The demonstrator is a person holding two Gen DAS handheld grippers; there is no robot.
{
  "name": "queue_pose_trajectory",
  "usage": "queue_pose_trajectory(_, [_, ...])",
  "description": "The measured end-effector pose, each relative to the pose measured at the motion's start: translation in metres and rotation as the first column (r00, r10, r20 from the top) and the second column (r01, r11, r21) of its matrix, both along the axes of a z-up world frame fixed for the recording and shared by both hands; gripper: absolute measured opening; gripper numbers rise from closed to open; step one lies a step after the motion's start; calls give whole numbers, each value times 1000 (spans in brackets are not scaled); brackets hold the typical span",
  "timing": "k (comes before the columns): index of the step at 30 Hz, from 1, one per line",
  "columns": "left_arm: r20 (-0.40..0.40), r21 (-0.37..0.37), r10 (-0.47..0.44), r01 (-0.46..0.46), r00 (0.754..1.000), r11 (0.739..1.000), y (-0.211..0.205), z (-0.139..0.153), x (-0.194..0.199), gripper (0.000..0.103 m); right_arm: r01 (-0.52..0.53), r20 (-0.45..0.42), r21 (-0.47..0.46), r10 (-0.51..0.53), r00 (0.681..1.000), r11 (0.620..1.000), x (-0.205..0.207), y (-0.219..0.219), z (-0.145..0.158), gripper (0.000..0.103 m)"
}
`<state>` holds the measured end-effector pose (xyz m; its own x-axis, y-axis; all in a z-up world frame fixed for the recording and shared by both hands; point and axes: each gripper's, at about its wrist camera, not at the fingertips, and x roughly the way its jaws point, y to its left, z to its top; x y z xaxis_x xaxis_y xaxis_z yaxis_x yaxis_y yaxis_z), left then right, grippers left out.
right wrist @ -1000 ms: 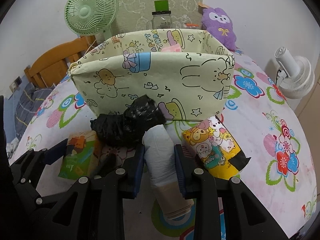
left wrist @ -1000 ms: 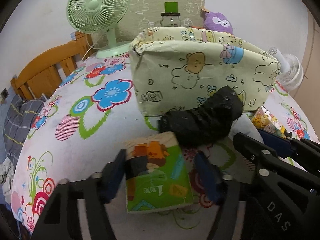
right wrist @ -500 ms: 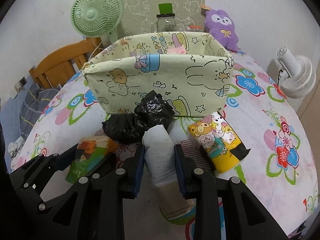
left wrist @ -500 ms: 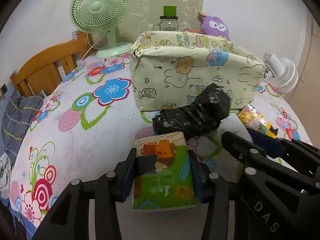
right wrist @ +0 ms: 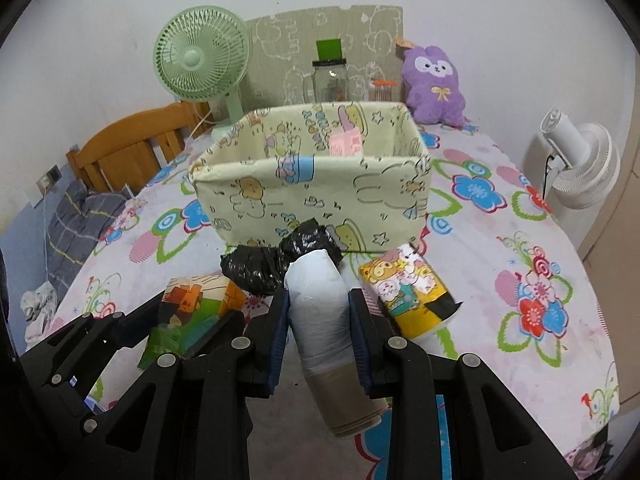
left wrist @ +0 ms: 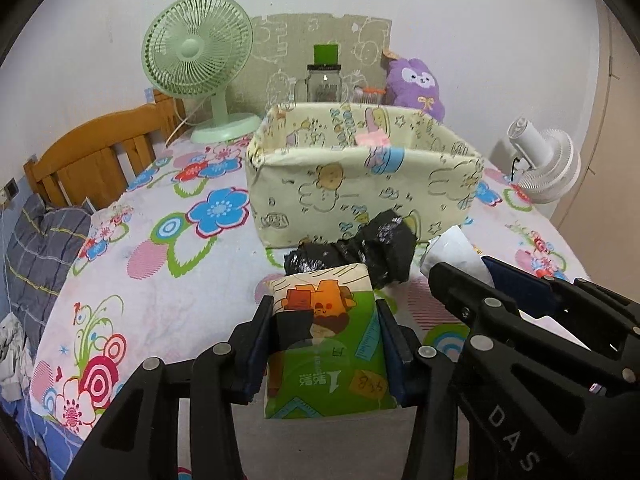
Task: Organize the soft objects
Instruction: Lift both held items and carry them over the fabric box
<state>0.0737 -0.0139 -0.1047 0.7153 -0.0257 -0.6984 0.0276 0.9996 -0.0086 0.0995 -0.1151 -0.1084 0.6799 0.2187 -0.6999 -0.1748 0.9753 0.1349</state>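
Note:
My left gripper is shut on a green tissue pack and holds it above the flowered tablecloth. In the right wrist view, my right gripper is shut on a white roll of bags, whose brown end sticks out below the pads. A black crumpled bag roll and a yellow cartoon tissue pack lie on the table. Both sit in front of the pale yellow fabric box. A pink item shows inside the box.
Behind the box stand a green fan, a glass jar and a purple plush. A white fan is at the right edge. A wooden chair back and grey plaid cloth are off the left side.
The left jaws went from wide around the green pack to pressed on it. Both grippers rose and drew back with their loads, and the box now looks farther and lower.

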Motion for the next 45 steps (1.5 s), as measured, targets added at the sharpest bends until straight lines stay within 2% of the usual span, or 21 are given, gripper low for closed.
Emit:
queue_pose_trajectory(26, [125, 5, -11, 10, 992, 1000, -18, 68, -12, 49, 30, 130, 29, -33, 991, 999, -18, -23, 71, 32])
queue_pose_trajectory(45, [175, 10, -15, 14, 984, 1000, -23, 101, -1, 49, 27, 172, 36, -33, 985, 999, -4, -26, 105, 32])
